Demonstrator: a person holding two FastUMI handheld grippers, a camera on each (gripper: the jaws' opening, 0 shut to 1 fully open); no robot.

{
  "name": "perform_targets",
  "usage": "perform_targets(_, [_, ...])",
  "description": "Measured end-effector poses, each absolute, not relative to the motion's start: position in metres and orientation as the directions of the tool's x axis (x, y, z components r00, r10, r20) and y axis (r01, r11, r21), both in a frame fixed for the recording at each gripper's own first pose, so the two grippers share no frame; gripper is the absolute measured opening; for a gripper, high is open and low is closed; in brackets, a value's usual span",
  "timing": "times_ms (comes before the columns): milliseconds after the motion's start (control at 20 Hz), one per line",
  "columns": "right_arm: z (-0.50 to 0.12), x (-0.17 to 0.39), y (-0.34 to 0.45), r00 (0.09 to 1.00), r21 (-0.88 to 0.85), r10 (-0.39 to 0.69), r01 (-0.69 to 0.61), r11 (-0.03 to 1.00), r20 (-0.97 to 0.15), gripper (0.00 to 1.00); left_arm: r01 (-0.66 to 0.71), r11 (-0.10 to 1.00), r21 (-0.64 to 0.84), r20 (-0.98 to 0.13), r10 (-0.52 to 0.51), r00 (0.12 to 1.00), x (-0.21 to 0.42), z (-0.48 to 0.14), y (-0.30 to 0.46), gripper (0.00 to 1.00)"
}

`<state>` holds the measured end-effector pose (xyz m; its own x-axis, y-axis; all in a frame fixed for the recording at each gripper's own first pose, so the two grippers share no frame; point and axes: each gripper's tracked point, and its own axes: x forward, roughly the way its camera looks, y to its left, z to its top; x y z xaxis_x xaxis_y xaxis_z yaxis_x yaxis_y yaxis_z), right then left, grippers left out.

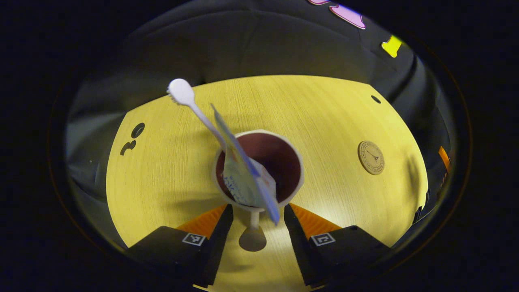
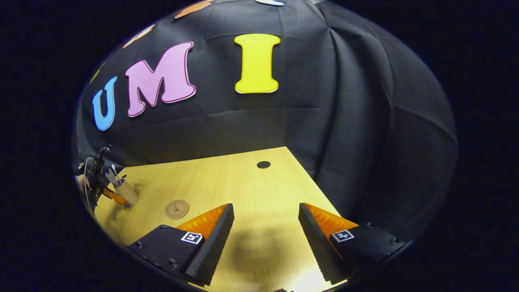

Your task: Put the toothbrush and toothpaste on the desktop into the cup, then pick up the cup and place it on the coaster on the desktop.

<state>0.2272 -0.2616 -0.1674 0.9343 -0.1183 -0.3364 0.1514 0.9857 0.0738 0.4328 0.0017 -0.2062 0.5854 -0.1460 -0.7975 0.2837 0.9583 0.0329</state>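
- Both views are dim overall; the wooden surface (image 1: 170, 170) glows yellow under overhead light while the cloth behind stays dark.
- A bright glare patch sits on the surface (image 2: 308, 280) at the near edge of the right gripper view.
- Soft shadows fall beside the cup (image 1: 259, 168).
- Fisheye distortion bends the surface edges.
- The toothbrush (image 1: 190, 103) looks slightly soft.

Your left gripper (image 1: 258, 211) hovers above the table with jaws spread wide; your right gripper (image 2: 266, 227), near the table's right edge, gapes open too.
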Motion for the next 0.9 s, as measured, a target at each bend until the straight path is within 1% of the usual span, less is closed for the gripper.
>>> perform_targets(100, [-0.164,0.224,-0.262,0.934,0.123,-0.125,0.175,0.977,-0.335,0.98,0.278,0.96,0.04,-0.804,-0.134,0.58,0.435,-0.206,0.0,0.73])
perform_targets(150, [-0.163,0.222,-0.262,0.933,0.15,-0.126,0.185,0.971,-0.337,0.98,0.272,0.961,0.042,-0.807,-0.128,0.576,0.436,-0.206,0.001,0.67])
perform_targets(200, [-0.16,0.223,-0.26,0.935,0.171,-0.122,0.187,0.967,-0.332,0.98,0.269,0.962,0.039,-0.808,-0.127,0.575,0.435,-0.205,0.0,0.64])
perform_targets(300, [-0.155,0.224,-0.256,0.939,0.186,-0.122,0.189,0.964,-0.323,0.98,0.257,0.966,0.028,-0.816,-0.127,0.564,0.432,-0.209,-0.001,0.6])
perform_targets(350, [-0.151,0.223,-0.251,0.941,0.193,-0.114,0.182,0.964,-0.318,0.98,0.243,0.969,0.035,-0.817,-0.112,0.565,0.433,-0.212,0.002,0.49])
perform_targets(450, [-0.147,0.223,-0.243,0.944,0.192,-0.107,0.173,0.966,-0.314,0.98,0.208,0.978,0.029,-0.813,-0.098,0.574,0.433,-0.212,0.001,0.31])
perform_targets(500, [-0.144,0.223,-0.24,0.945,0.193,-0.106,0.171,0.966,-0.311,0.98,0.194,0.98,0.036,-0.813,-0.084,0.577,0.432,-0.212,0.003,0.35])
perform_targets(550, [-0.141,0.223,-0.235,0.946,0.199,-0.099,0.166,0.966,-0.308,0.98,0.179,0.983,0.044,-0.812,-0.069,0.58,0.432,-0.212,0.003,0.31])
perform_targets(750, [-0.132,0.219,-0.226,0.95,0.223,-0.09,0.161,0.961,-0.298,0.98,0.152,0.988,0.037,-0.801,-0.062,0.595,0.43,-0.214,0.0,0.29])
perform_targets(800, [-0.131,0.218,-0.226,0.951,0.222,-0.095,0.165,0.961,-0.296,0.98,0.142,0.989,0.029,-0.791,-0.064,0.608,0.43,-0.213,0.001,0.34])
perform_targets(900, [-0.133,0.215,-0.226,0.949,0.223,-0.103,0.174,0.959,-0.298,0.98,0.127,0.992,0.017,-0.779,-0.067,0.623,0.429,-0.213,0.001,0.32])
